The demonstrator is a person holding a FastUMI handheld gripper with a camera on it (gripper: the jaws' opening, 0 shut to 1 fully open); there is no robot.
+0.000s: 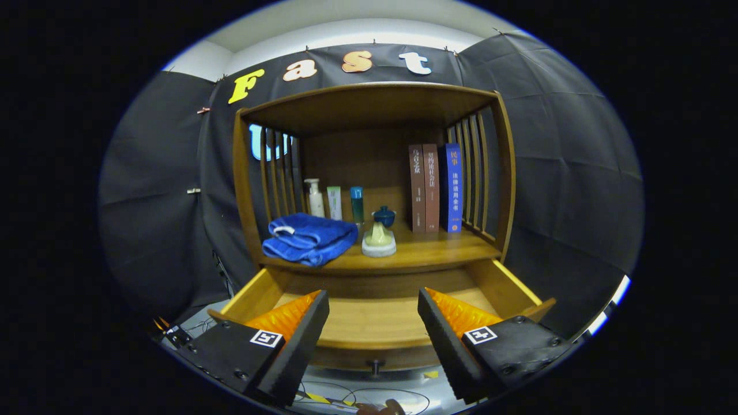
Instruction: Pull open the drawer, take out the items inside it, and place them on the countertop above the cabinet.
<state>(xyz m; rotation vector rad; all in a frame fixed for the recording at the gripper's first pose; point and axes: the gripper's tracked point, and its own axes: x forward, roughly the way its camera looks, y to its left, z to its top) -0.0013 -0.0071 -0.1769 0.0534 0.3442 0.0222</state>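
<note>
The wooden drawer (377,323) stands pulled open under the cabinet's countertop (438,249), and its bare wooden bottom shows between my fingers. My gripper (373,305) hangs open in front of and above the drawer, with nothing between its black-and-orange fingers (305,323). On the countertop lie a folded blue towel (310,237) at the left and a pale green item on a white round base (379,240) beside it, both beyond my fingertips. The drawer's small knob (375,365) shows below, at its front.
At the back of the countertop stand a white pump bottle (315,197), a pale tube (334,203), a teal bottle (357,204), a dark blue lidded cup (384,216) and three upright books (435,187). Slatted sides and a top shelf (369,95) enclose the space. Cables lie on the floor below.
</note>
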